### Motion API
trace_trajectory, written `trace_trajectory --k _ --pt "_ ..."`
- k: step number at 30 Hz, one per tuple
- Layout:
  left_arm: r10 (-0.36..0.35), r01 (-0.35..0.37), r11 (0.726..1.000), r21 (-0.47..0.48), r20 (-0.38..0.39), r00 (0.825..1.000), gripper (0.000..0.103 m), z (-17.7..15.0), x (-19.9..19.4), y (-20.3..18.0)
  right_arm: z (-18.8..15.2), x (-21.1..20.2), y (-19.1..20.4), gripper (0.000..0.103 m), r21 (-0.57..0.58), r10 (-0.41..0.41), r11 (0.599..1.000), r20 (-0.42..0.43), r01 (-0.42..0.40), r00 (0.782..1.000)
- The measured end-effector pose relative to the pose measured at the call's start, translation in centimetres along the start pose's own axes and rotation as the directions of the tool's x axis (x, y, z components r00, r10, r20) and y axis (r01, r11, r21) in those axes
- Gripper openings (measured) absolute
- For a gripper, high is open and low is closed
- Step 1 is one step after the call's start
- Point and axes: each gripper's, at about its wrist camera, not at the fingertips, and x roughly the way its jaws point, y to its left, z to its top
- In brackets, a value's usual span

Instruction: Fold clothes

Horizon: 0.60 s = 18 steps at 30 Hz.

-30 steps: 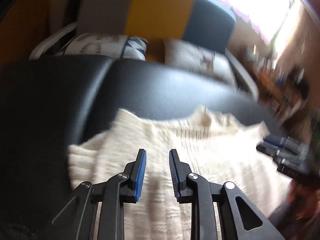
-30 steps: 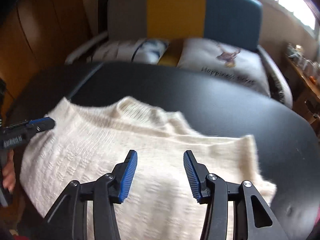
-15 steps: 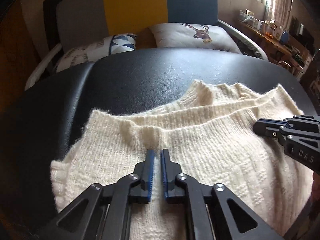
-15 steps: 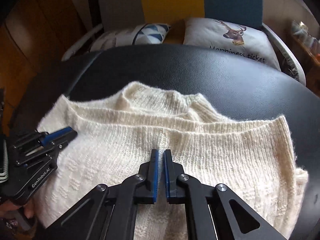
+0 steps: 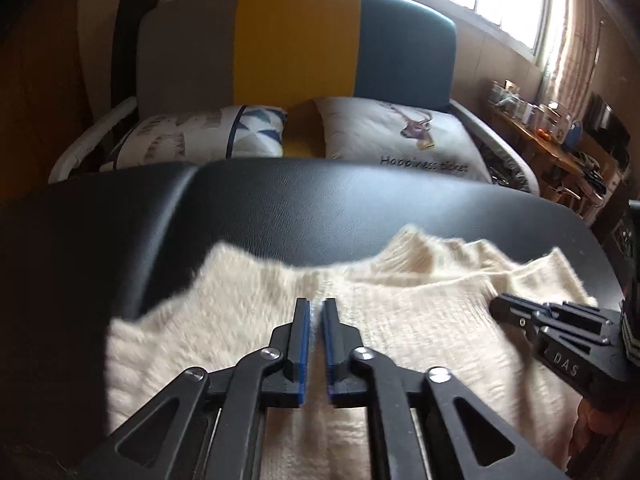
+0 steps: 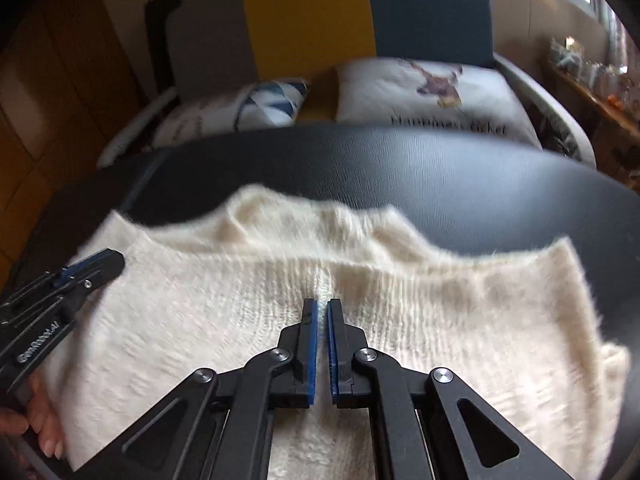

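- Left gripper (image 5: 316, 312): jaws nearly closed, a pinch of cream sweater (image 5: 420, 344) knit between the blue pads. I held that fold so the doubled layer could travel as one.
- Right gripper (image 6: 322, 314): same, clamped onto a ridge of the sweater, further along the same folded edge.
- Sweater lay partly folded on the black table (image 6: 440, 176), collar end away from me, near the table's middle.
- Beyond the table: sofa (image 5: 296, 40) with deer cushion (image 5: 400, 136).
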Motion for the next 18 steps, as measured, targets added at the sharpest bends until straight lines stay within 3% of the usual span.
trace_trajectory --k 2,4,9,14,18 --pt "-0.022 0.022 0.999 -0.04 -0.007 1.0 0.013 -0.8 0.9 0.6 -0.3 0.1 0.3 0.005 -0.023 -0.014 1.0 0.025 0.015 1.0" --pt "-0.056 0.058 0.995 -0.078 0.033 0.998 0.016 -1.2 -0.1 1.3 -0.5 0.1 0.3 0.005 -0.018 -0.007 1.0 0.039 0.007 0.999" --pt "-0.02 0.034 0.994 -0.105 0.136 0.99 0.019 -2.6 -3.9 2.0 -0.4 -0.4 -0.7 0.008 0.032 0.062 0.998 0.018 -0.062 0.998" --pt "0.123 -0.124 0.992 0.018 0.055 0.991 0.019 -2.6 -2.1 2.8 -0.2 -3.8 0.4 0.01 -0.011 0.075 0.997 0.074 -0.074 0.994" --pt "0.067 -0.065 0.997 -0.039 0.05 0.996 0.021 -2.6 -1.9 4.6 -0.7 -2.6 2.4 0.01 -0.177 -0.017 0.984 0.015 0.019 1.0"
